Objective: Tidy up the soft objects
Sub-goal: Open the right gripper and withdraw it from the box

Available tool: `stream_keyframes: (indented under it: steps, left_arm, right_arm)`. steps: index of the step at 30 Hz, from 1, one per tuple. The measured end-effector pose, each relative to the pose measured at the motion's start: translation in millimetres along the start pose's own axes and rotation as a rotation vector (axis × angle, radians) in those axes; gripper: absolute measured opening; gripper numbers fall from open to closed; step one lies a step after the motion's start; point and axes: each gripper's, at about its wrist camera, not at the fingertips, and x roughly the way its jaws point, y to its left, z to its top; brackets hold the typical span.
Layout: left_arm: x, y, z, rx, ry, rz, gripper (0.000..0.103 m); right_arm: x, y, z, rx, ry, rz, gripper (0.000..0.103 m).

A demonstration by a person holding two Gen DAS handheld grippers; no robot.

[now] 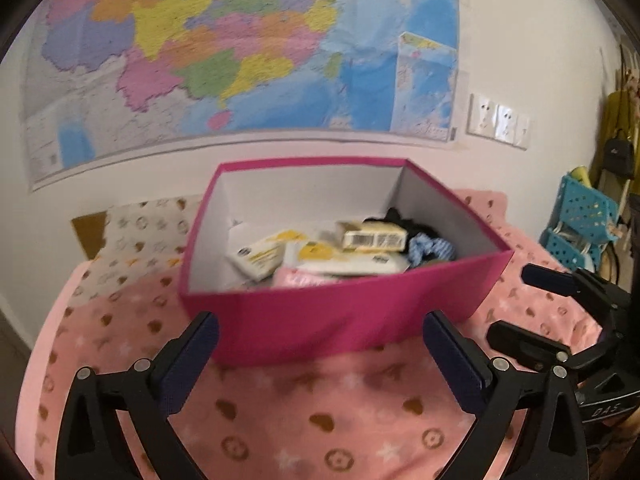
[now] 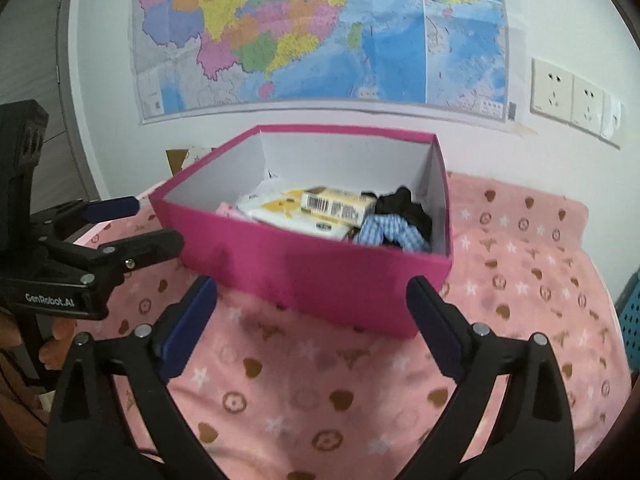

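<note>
Pink blanket (image 2: 320,380) bears a magenta box (image 2: 320,276); both tongs (image 1: 320,344) (image 2: 312,304) gape wide, empty.

Magenta box (image 2: 320,276) on pink patterned blanket (image 2: 520,264), tissue packs (image 2: 292,210), barcoded carton (image 2: 338,204), blue checked cloth (image 2: 394,236) inside, right gripper (image 2: 312,300) fingers spread, nothing between, left gripper (image 2: 156,224) beside box

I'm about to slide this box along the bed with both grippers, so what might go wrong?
1. The pink box sits on a soft blanket; pushing may tip it rather than slide it.
2. The barcoded pack lies loose on top of the pile and may shift.
3. The left gripper and right gripper, both open and empty, are close together and may collide.
</note>
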Motion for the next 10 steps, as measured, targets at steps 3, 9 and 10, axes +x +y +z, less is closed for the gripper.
stream_keyframes:
  steps: [3,9,10]
  left_arm:
    - [-3,8,-10,-0.048,0.018,0.016,0.103]
    - [-10,4,-25,-0.025,0.005,0.052,0.103]
    - [-11,2,-28,-0.012,0.004,0.064,0.103]
  right_arm:
    - [-1,3,-8,0.01,0.012,-0.013,0.096]
    - [0,10,-17,0.009,0.036,-0.015,0.096]
    - [0,10,-18,0.009,0.04,-0.01,0.096]
